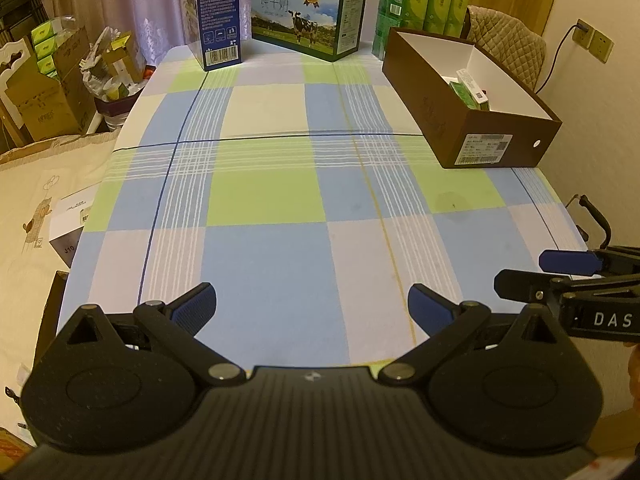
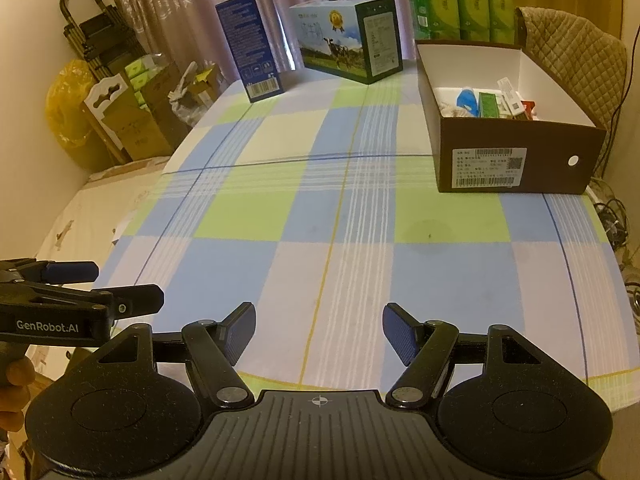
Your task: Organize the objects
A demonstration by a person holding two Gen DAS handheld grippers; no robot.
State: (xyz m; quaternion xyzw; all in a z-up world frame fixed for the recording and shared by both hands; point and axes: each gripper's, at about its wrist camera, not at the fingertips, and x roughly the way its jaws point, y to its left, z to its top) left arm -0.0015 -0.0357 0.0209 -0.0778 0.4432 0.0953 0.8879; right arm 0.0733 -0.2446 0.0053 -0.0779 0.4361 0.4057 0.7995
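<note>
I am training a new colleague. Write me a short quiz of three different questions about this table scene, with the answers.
1. True or false: the left tool and the right tool are both open and empty.
2. Which stands nearest the brown open cardboard box? A) tall dark blue carton B) milk carton with a cow picture C) green tissue packs
3. Fill in: small items lie ____ the brown box, not on the checked tablecloth.

Key: 1 true; 2 C; 3 inside.
</note>
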